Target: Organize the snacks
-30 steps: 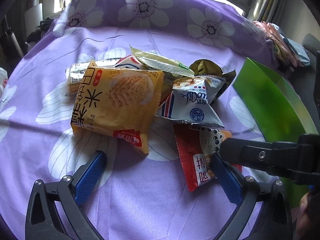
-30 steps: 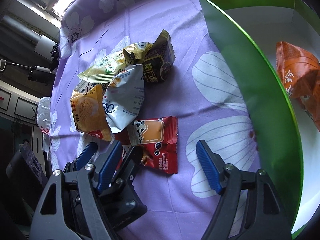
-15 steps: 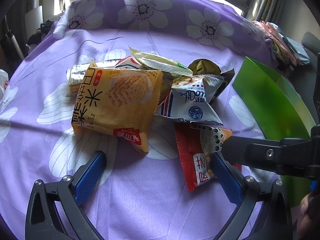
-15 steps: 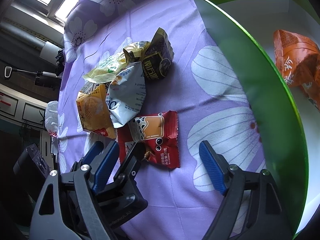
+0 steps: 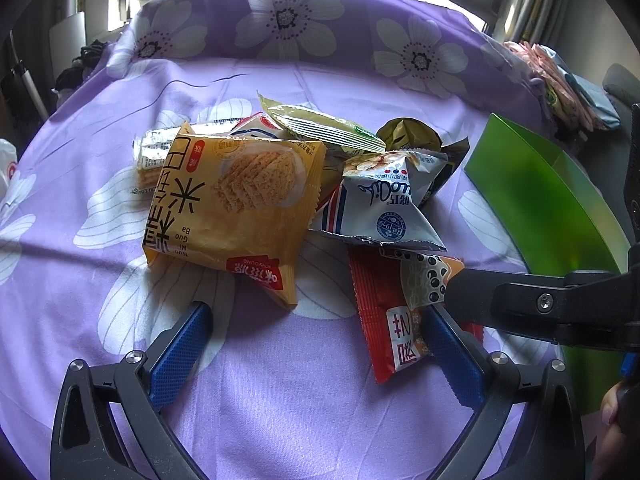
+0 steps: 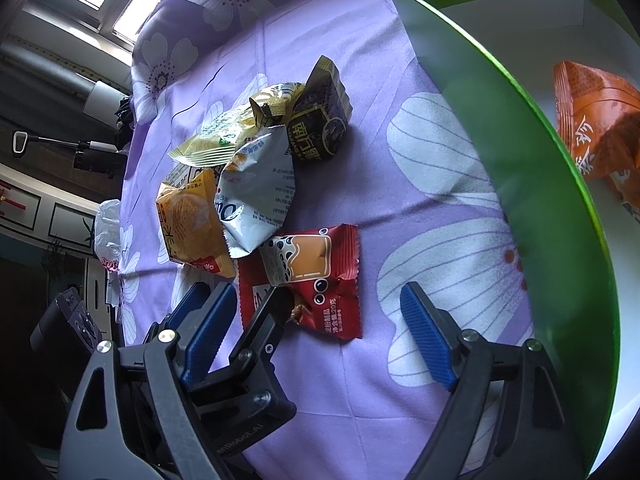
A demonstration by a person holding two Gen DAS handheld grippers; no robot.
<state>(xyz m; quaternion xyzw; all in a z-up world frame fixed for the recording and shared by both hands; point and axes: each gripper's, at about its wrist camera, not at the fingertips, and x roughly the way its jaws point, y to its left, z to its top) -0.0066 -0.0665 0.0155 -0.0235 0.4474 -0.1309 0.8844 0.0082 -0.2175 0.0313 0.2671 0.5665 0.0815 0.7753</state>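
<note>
Since the red snack packet (image 6: 316, 276) sits just ahead of both grippers, it looks like the next one to go.

It lies flat on the purple flowered table (image 6: 400, 80), long side running left-right in the right wrist view, nearest of the snack pile. The right hand-held gripper (image 6: 316, 332) is spread wide and empty, straddling the packet's near edge. The left hand-held gripper (image 5: 316, 344), also wide open and empty, has a finger over its left end. The green box (image 6: 520, 184) stands just to the right, an orange packet (image 6: 596, 120) already inside.
</note>
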